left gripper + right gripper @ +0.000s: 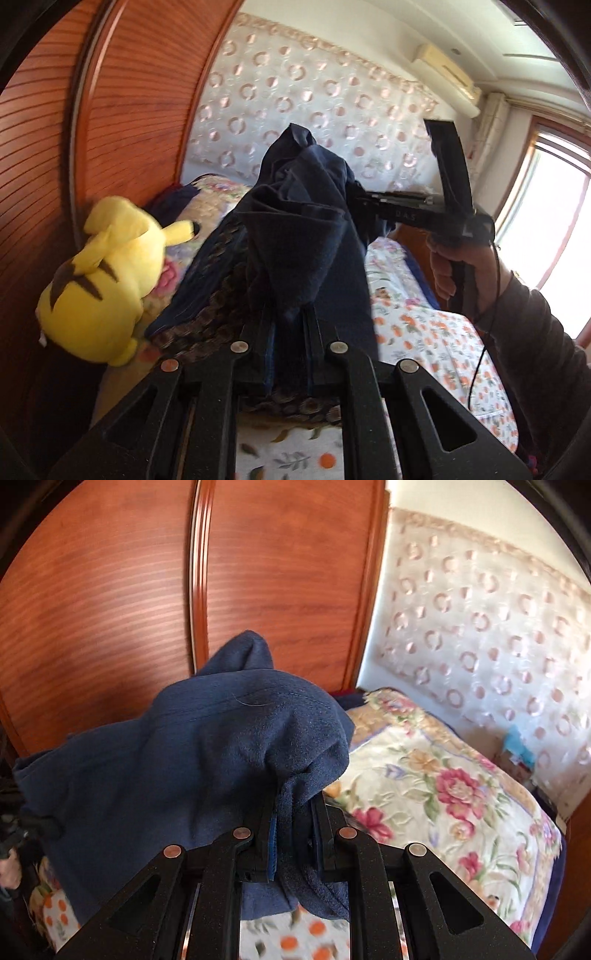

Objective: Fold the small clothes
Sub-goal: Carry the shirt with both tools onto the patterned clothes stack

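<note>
A small navy blue fleece garment [299, 225] hangs in the air above the bed, held by both grippers. My left gripper [290, 321] is shut on one bunched edge of it. My right gripper [291, 819] is shut on another edge of the same garment [184, 760], which drapes over and hides its fingertips. In the left wrist view the right gripper [364, 206] reaches in from the right, held by a hand, and pinches the cloth higher up.
A dark patterned cloth [218, 295] lies on the bed under the garment. A yellow plush toy [99, 280] sits at the left by the wooden wardrobe [147, 590]. A floral pillow [443, 775] lies at the bed's head. The orange-print sheet [424, 332] covers the bed.
</note>
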